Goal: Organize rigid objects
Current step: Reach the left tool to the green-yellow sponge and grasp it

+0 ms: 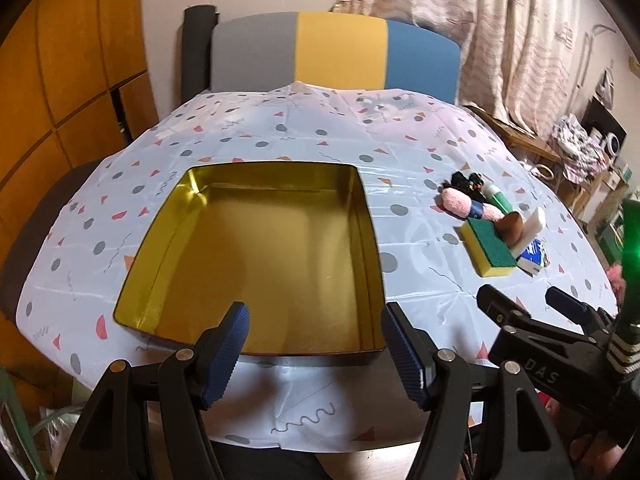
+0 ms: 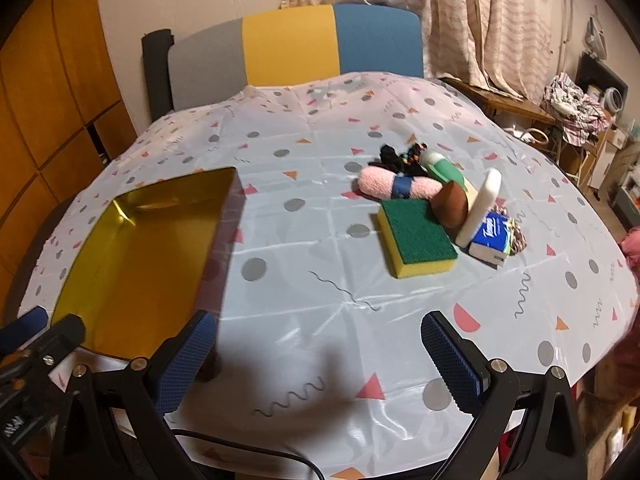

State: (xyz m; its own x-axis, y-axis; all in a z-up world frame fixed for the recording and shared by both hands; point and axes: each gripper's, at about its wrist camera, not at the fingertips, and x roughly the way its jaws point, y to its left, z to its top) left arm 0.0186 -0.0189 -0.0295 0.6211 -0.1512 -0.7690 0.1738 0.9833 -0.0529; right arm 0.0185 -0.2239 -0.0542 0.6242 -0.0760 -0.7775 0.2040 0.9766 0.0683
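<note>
An empty gold tin box (image 1: 256, 256) (image 2: 136, 256) lies on the patterned tablecloth. My left gripper (image 1: 314, 354) hangs open over its near edge, nothing between the fingers. A pile of objects sits to the right: a yellow sponge with a green top (image 2: 416, 238) (image 1: 489, 249), a pink roll with a blue band (image 2: 394, 187) (image 1: 466, 205), a brown oval piece (image 2: 452, 204), a white block (image 2: 482, 208), a blue tissue pack (image 2: 490, 240), a green-and-white tube (image 2: 442, 168) and a black tangle (image 2: 394, 158). My right gripper (image 2: 318, 360) is open above bare cloth, well short of the pile.
A chair (image 2: 296, 44) with grey, yellow and blue panels stands at the table's far side. Curtains hang behind it. A wooden cabinet (image 1: 60, 80) fills the left. Cluttered shelves stand at the far right. A cable (image 2: 256, 450) runs below my right gripper.
</note>
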